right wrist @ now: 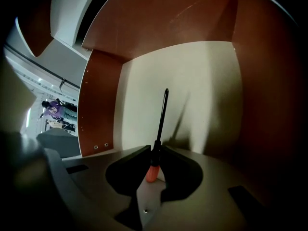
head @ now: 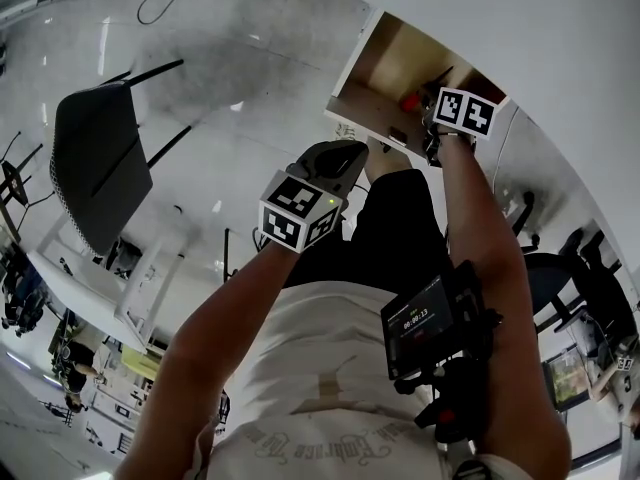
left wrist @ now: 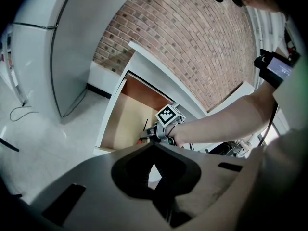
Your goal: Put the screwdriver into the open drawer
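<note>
My right gripper (right wrist: 155, 150) has its jaws clenched on the screwdriver with an orange-red handle and thin black shaft (right wrist: 161, 121), gripping where the handle meets the shaft. The gripper is inside the open drawer with reddish-brown wooden walls and a pale floor (right wrist: 101, 105). The shaft points away from the jaws over the drawer's floor, throwing a shadow on it. I cannot tell whether the tip touches the floor. From the head view, the drawer (head: 385, 63) juts out from under a white counter (head: 520, 18), with the screwdriver's handle (head: 410, 100) near its front panel. My left gripper (left wrist: 154, 145) hangs outside the drawer, in front of that panel, with its jaws pressed together on nothing.
</note>
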Demonstrator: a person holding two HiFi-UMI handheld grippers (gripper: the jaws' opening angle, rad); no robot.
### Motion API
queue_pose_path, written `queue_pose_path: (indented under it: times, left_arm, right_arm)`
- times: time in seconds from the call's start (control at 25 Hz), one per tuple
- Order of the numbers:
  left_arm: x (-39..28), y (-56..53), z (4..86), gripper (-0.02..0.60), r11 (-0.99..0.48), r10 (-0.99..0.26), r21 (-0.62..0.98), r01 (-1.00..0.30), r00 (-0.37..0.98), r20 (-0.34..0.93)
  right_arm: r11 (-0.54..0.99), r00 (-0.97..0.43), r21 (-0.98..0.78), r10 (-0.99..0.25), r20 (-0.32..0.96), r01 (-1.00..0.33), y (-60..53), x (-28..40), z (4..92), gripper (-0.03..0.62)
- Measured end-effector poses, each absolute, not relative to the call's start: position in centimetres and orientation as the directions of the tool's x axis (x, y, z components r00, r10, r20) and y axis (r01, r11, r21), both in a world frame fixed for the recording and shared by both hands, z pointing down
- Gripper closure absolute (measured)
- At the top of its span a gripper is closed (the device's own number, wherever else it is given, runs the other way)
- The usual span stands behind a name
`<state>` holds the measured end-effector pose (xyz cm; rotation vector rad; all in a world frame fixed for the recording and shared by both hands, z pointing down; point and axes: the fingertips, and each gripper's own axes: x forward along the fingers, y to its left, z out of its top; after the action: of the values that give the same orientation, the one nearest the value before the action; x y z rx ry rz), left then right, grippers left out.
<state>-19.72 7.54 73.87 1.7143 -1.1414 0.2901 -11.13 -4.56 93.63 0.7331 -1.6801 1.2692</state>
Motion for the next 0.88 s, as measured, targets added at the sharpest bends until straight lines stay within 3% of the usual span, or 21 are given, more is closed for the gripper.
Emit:
queue_pose_path:
  times: [0.6,0.88]
  left_arm:
    - [-20.7,8.6,74.4,0.561,-0.021,-0.542,0.596,-0.803,0.510,0.668]
    - [-20.8,8.5,73.9,0.561,-0.023,-0.549,0.585,-0.810,0.500,0.670]
  right_arm:
    - [0.276,-0.426,-0.423,0.052,0.903,-0.863,-4.6,-12.0,94.6,0.517]
    - [0.247,-0.444,-0.446,0.065,0.894,-0.861,-4.0,-11.8,94.3,0.464]
